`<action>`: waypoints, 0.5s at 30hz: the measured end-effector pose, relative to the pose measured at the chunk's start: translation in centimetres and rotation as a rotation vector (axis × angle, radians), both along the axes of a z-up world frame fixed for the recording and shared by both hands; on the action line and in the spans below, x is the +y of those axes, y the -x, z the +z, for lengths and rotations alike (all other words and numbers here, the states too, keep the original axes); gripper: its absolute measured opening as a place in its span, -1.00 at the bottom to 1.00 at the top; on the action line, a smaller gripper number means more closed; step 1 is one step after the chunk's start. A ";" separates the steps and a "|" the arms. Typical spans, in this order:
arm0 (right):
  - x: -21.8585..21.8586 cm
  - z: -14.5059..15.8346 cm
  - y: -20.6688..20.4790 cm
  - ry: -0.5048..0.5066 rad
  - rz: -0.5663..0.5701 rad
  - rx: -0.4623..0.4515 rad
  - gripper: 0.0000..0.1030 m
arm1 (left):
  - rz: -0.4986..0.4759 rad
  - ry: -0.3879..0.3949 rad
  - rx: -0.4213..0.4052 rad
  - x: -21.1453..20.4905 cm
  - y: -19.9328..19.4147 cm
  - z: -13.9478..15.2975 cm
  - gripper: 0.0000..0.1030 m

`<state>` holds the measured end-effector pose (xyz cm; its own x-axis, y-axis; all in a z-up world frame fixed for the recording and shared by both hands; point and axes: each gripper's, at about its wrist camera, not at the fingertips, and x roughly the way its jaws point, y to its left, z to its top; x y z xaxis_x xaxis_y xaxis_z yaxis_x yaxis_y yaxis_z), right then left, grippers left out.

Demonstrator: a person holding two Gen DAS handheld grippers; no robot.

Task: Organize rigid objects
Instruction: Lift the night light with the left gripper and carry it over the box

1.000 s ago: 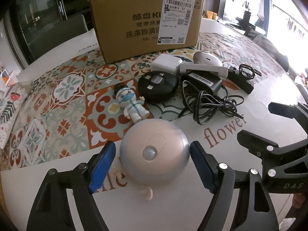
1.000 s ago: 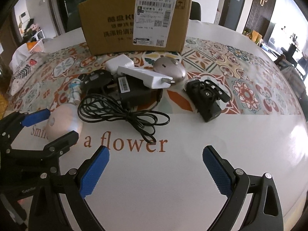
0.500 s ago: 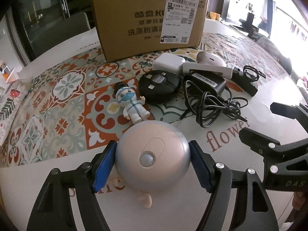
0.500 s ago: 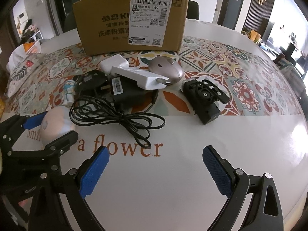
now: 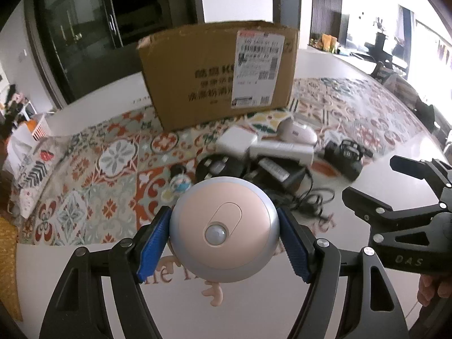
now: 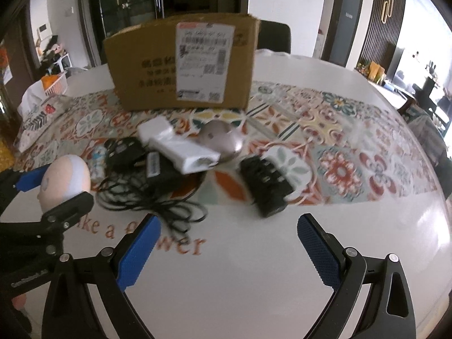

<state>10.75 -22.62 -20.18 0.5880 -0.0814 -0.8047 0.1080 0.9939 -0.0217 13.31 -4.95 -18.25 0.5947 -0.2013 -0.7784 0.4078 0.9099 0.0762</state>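
Observation:
My left gripper is shut on a round pink and silver sensor light and holds it lifted above the table; the light also shows in the right wrist view. My right gripper is open and empty over the white table front. A pile lies ahead: a tangled black cable with adapter, a white charger, a pinkish mouse, a black hub, a black round device and a small figurine. A cardboard box stands behind.
A patterned tile runner crosses the white table. My right gripper shows at the right of the left wrist view. A chair stands behind the box. A floral cloth lies at far left.
My left gripper has shut on the sensor light and lifted it off the table. Both cameras have risen and tilted up, so the box and room show more.

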 end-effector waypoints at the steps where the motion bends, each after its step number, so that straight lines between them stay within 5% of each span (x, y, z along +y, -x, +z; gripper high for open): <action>1: -0.6 0.0 -0.1 -0.002 -0.002 -0.004 0.89 | 0.008 -0.004 -0.009 -0.5 0.0 0.2 0.44; 15: -4.7 -3.0 -3.7 -0.076 0.085 0.017 0.17 | 0.041 -0.043 -0.003 -4.3 -0.6 -0.3 0.44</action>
